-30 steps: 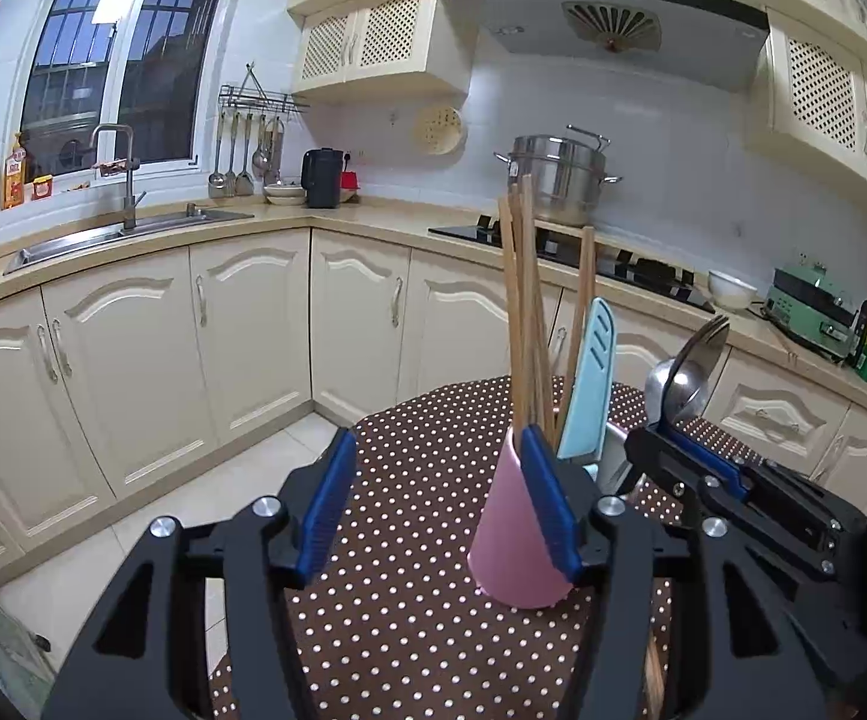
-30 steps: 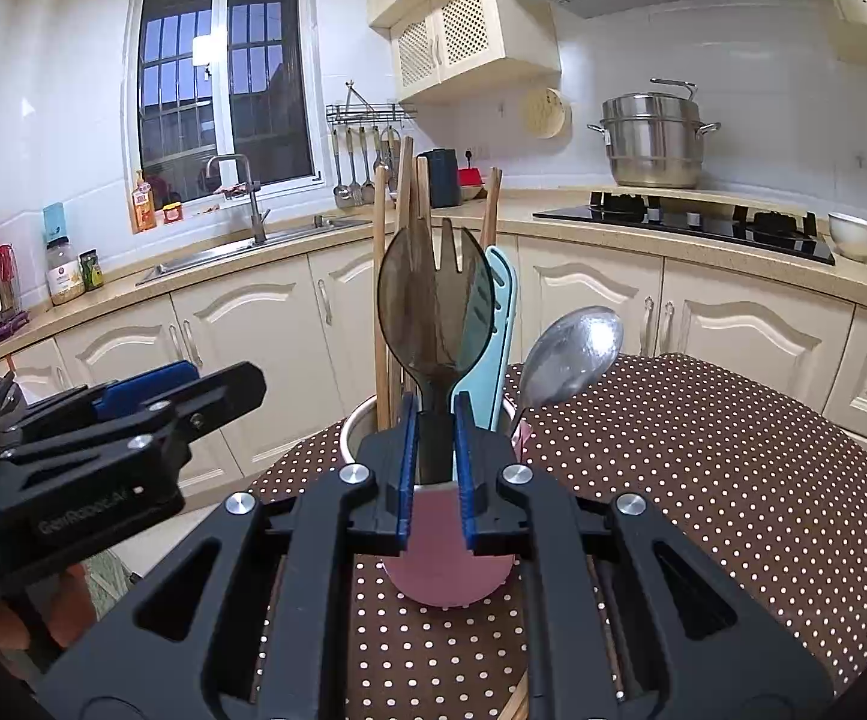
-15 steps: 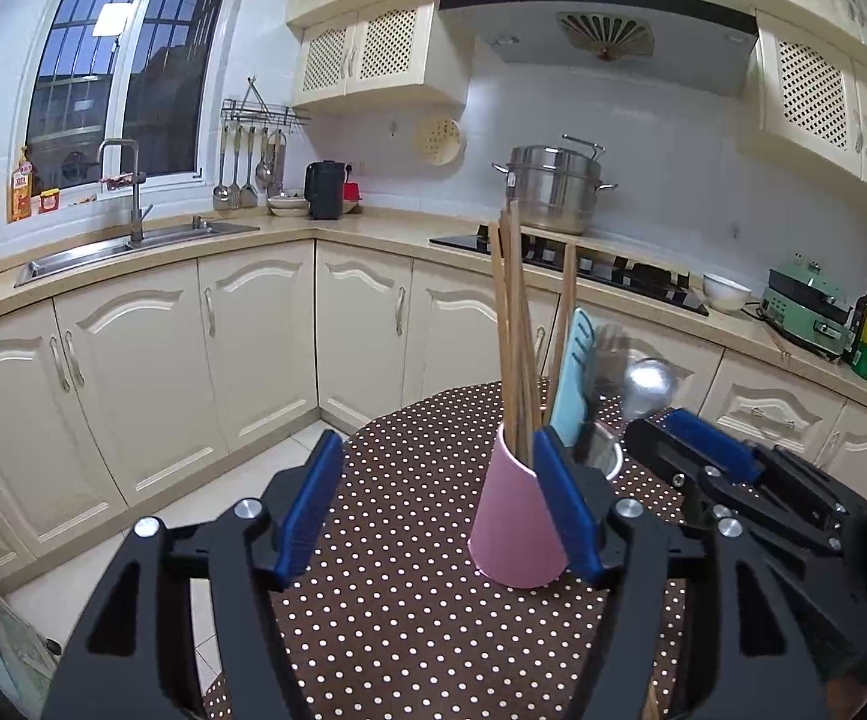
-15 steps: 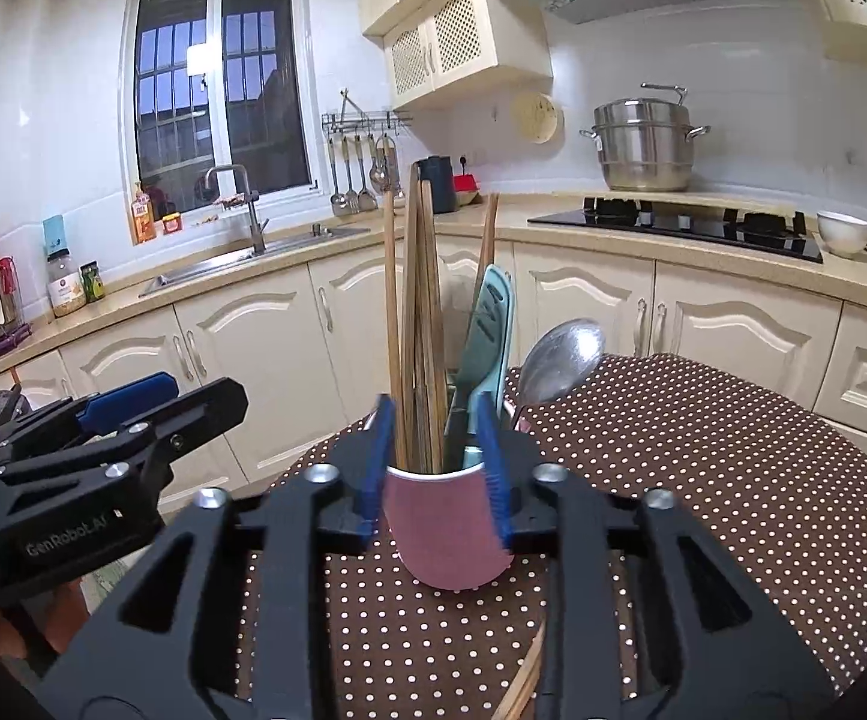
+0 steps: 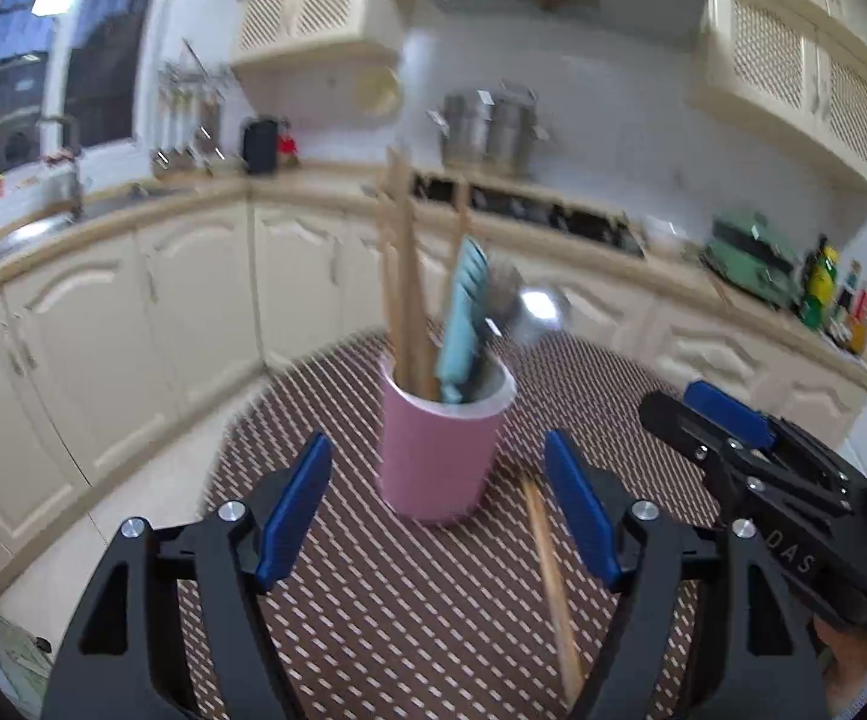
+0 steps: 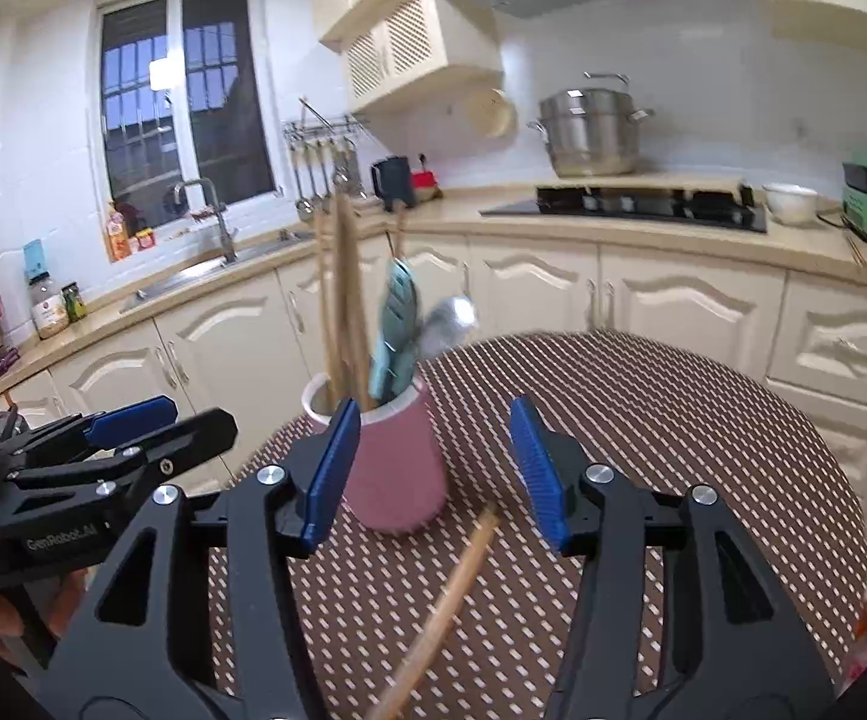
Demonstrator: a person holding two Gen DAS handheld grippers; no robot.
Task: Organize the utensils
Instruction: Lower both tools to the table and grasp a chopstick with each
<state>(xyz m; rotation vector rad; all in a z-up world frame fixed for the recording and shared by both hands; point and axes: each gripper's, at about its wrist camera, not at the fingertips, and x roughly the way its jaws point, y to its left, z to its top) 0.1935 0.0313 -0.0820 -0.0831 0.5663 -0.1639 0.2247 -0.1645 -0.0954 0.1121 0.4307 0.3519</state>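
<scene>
White lettering on the side of the left gripper (image 6: 103, 438), as the right wrist view shows it, reads "GenRobot.AI". On the right gripper (image 5: 733, 444), seen from the left wrist view, only the letters "DAS" can be made out; the rest is cut off. The bottles (image 5: 823, 294) along the far right of the counter (image 5: 673, 282) carry labels too blurred to read, as do the jars (image 6: 52, 309) by the window.

The pink cup (image 5: 439, 450) stands upright on the dotted tablecloth (image 5: 373, 600), near the table's far edge. It holds wooden chopsticks (image 5: 400, 276), a light blue slotted utensil (image 5: 463, 300) and a metal spoon (image 5: 538, 306); a darker utensil beside the spoon is probably a fork, though motion blur smears it. How deep the handles reach is hidden by the cup wall.

Both grippers are empty. The left gripper's fingers (image 5: 295, 504) are spread and opening wider, the cup ahead of them and apart from both pads. The right gripper's fingers (image 6: 535, 474) are also parting; its left pad overlaps the cup's rim in the right wrist view, but whether it touches cannot be told.

One loose wooden stick (image 6: 445, 600) lies flat on the cloth just in front of the cup, its near end cut off by the gripper frame.
</scene>
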